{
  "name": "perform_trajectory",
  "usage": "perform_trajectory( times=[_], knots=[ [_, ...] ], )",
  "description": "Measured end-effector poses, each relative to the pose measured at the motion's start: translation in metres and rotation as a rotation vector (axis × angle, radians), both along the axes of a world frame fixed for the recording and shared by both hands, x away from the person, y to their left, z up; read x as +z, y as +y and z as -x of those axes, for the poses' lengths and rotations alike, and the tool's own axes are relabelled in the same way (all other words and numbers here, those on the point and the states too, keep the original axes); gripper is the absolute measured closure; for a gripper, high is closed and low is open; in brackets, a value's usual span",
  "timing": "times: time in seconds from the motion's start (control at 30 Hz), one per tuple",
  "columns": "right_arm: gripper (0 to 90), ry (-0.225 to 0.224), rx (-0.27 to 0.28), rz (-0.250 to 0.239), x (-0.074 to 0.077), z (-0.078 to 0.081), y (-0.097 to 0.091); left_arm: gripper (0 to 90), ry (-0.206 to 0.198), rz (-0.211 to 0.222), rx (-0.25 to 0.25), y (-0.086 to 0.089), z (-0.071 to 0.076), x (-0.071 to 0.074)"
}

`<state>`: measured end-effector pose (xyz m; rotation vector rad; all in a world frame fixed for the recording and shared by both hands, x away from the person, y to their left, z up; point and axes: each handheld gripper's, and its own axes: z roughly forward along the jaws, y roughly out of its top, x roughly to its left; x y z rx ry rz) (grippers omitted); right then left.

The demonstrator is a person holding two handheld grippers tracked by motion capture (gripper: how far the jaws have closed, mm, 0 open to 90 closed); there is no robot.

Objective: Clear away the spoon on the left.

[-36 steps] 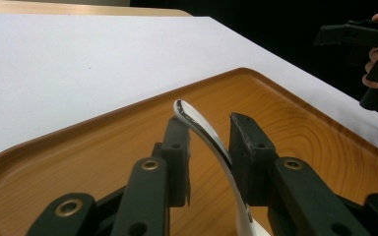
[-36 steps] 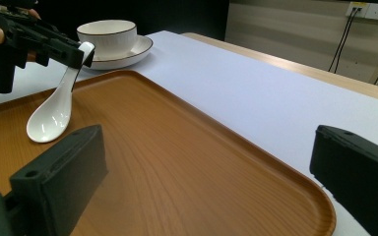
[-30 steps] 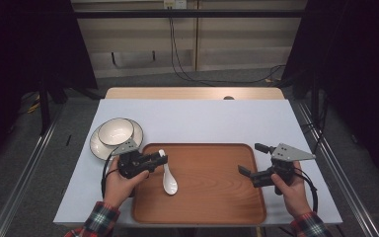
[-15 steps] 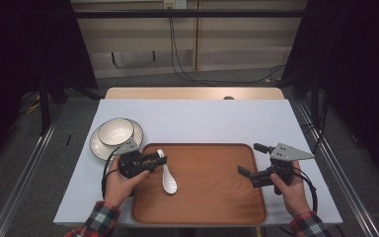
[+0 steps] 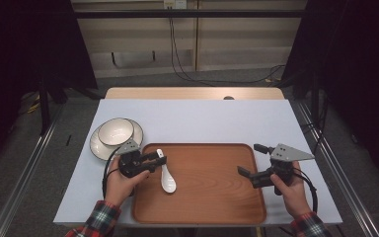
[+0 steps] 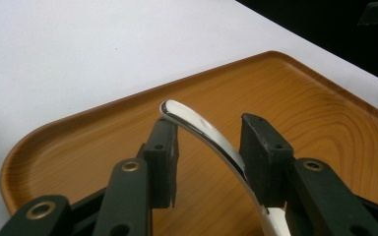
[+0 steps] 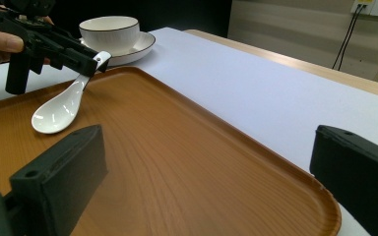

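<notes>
A person sits at a table covered in pale cloth, holding a two-jaw gripper in each hand over a wooden tray (image 5: 212,197). The left gripper (image 5: 159,159) sits at the tray's near-left corner, its jaws straddling the raised handle of a white ceramic spoon (image 5: 166,179), whose bowl rests on the tray. In the left gripper view the jaws have just been opening: the handle (image 6: 202,129) stands between the pads, close against one and clear of the other, so the spoon looks let go rather than gripped. The right gripper (image 5: 250,162) hovers over the tray's right side, jaws spread wide and empty. Just beyond the tray's left corner a white bowl (image 5: 115,131) sits on a saucer (image 5: 97,146). The step appears to be setting the spoon down on the tray. To finish it well, the jaws should part until both pads are free of the handle, then the hand should draw straight back along the handle's line, so neither pad drags or tips the spoon.
</notes>
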<state>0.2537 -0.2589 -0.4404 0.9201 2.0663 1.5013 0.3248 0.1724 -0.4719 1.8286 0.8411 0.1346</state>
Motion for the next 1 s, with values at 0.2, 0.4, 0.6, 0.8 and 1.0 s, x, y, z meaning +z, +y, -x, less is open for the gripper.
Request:
perform_trajectory(
  times=[0.2,0.4,0.6,0.8,1.0],
  knots=[
    [0.2,-0.004,-0.001,0.007,0.0005,0.0011,-0.0012,56.9,0.008,-0.01,0.003,0.0006,-0.0015,-0.003],
    [0.2,-0.002,0.007,0.007,0.0004,0.0009,-0.0009,56.2,0.007,-0.026,0.009,0.0006,-0.0009,-0.003],
    [0.2,-0.003,0.007,0.007,0.0006,0.0013,-0.0008,54.9,0.007,-0.03,0.014,0.0004,-0.0003,-0.0043],
    [0.2,0.001,0.018,0.01,0.0004,0.001,-0.001,53.6,0.007,-0.037,0.008,0.0007,-0.0005,-0.0049],
    [0.2,0.0,0.016,0.013,0.0004,0.0012,-0.0005,47.7,-0.001,-0.024,0.014,0.0009,0.0,-0.0038]
  ],
)
